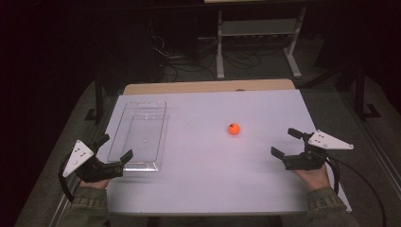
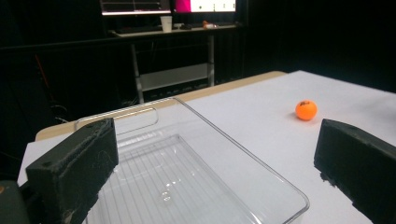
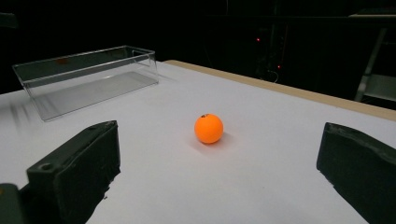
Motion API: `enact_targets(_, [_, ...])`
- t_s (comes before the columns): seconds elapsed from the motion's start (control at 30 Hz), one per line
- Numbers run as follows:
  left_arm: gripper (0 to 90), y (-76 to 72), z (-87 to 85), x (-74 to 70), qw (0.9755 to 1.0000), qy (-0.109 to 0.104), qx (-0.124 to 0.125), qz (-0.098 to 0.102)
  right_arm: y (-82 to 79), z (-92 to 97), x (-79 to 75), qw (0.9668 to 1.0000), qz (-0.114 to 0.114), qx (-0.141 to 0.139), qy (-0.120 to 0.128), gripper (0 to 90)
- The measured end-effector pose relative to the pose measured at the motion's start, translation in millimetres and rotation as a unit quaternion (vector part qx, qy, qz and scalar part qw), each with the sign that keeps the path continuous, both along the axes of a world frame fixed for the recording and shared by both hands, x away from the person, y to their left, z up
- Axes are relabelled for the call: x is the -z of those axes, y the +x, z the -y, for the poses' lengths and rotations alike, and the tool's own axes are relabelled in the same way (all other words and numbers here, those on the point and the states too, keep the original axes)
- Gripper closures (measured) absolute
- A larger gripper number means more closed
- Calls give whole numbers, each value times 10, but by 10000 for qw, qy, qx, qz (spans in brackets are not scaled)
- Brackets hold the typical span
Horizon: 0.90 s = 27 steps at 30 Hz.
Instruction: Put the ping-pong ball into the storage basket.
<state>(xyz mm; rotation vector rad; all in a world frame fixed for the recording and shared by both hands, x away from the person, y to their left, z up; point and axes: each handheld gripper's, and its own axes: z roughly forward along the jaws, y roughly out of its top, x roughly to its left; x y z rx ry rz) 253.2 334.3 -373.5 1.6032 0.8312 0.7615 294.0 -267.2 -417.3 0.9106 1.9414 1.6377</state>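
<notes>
High view first, from the left edge of the table [image 1: 208,189] across to the right: the left gripper [image 1: 115,147] sits at the near left corner, held in a hand [image 1: 97,182] that comes up from the bottom edge, with a grey three-cornered plate on top and a black cable looping beside it. Its jaws are spread wide and hold nothing; one reaches to the near short end of a clear plastic tray [image 1: 138,135], the other lies out past the tray's left side. The tray lies lengthwise along the left side of the white table top, running from near the front towards the far left corner, and it is empty. To the right of the middle rests a small orange ball [image 1: 234,128] on the bare white surface, well apart from the tray and from both grippers. At the near right edge the right gripper [image 1: 284,143] is held low in the other hand [image 1: 314,176], its jaws also spread wide with nothing between them, pointing towards the ball. Left gripper view shows the tray [image 2: 187,177] just ahead between the open jaws and the ball [image 2: 306,110] off to the right. Right gripper view has the ball [image 3: 208,128] centred between the parted jaws, still some way ahead, with the tray [image 3: 88,79] at the far left.
</notes>
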Motion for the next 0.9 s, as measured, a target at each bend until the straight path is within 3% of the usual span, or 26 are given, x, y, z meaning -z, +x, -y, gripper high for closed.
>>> enact_targets(0.27, [0, 54, 84, -64, 9997, 139, 182, -103, 5, -16, 9, 10000, -39, -30, -35, 0])
enact_targets(0.37, [0, 72, 113, -92, 9995, 250, 186, -96, 5, -15, 9, 10000, -49, -23, -32, 0])
enact_targets(0.9, [0, 140, 221, -248, 9985, 426, 342, -99, 8, -15, 10, 10000, -51, -52, -21, 0])
